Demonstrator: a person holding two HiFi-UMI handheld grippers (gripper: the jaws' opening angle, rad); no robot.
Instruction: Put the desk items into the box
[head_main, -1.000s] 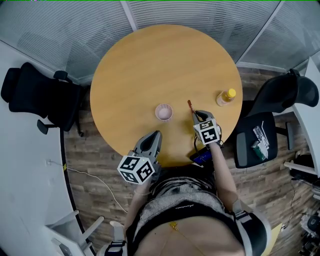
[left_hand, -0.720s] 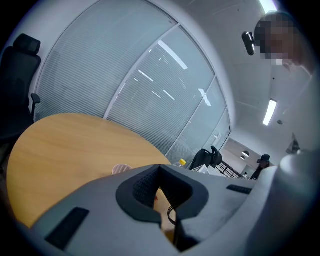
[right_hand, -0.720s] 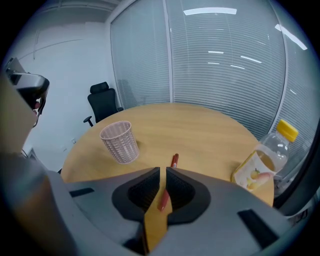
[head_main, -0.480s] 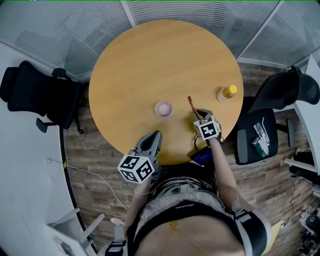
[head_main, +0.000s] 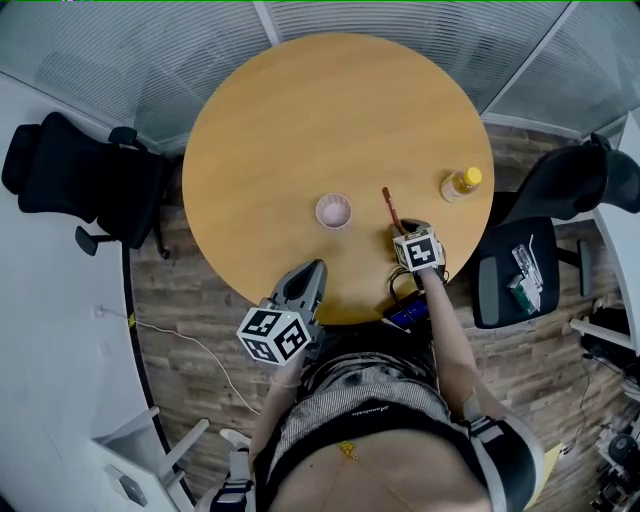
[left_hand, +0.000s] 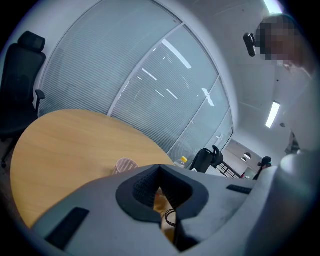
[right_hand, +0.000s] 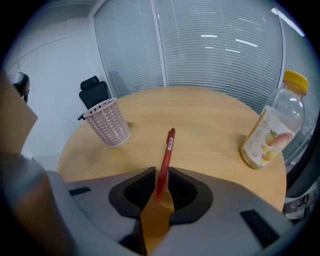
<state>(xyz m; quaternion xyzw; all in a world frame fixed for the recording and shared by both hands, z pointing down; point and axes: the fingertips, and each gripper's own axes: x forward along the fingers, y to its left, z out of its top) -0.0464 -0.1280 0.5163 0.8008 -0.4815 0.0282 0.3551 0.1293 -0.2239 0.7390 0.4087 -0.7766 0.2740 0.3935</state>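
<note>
- Right hand-held gripper (head_main: 399, 224) is released: its jaws have just been opening, and the red pen (right_hand: 166, 150) lies between them unpressed on the surface (head_main: 300, 120).
- The pink mesh basket (head_main: 333, 211) stands left of the pen, a juice bottle (head_main: 460, 184) right.
- Left hand-held gripper (head_main: 312, 270) is clenched on nothing at the near edge.

One round wooden desk (head_main: 300, 120) with three loose things on it: one red pen (head_main: 389, 205), one pink mesh basket (head_main: 334, 211), one clear bottle (head_main: 461, 184) with one yellow cap. Black office chairs, two: one left chair (head_main: 85, 185) and one right chair (head_main: 570, 185), each off the desk's edge, each with one headrest. A few small items (head_main: 522, 272) lie on the right chair's seat, too small to count.
</note>
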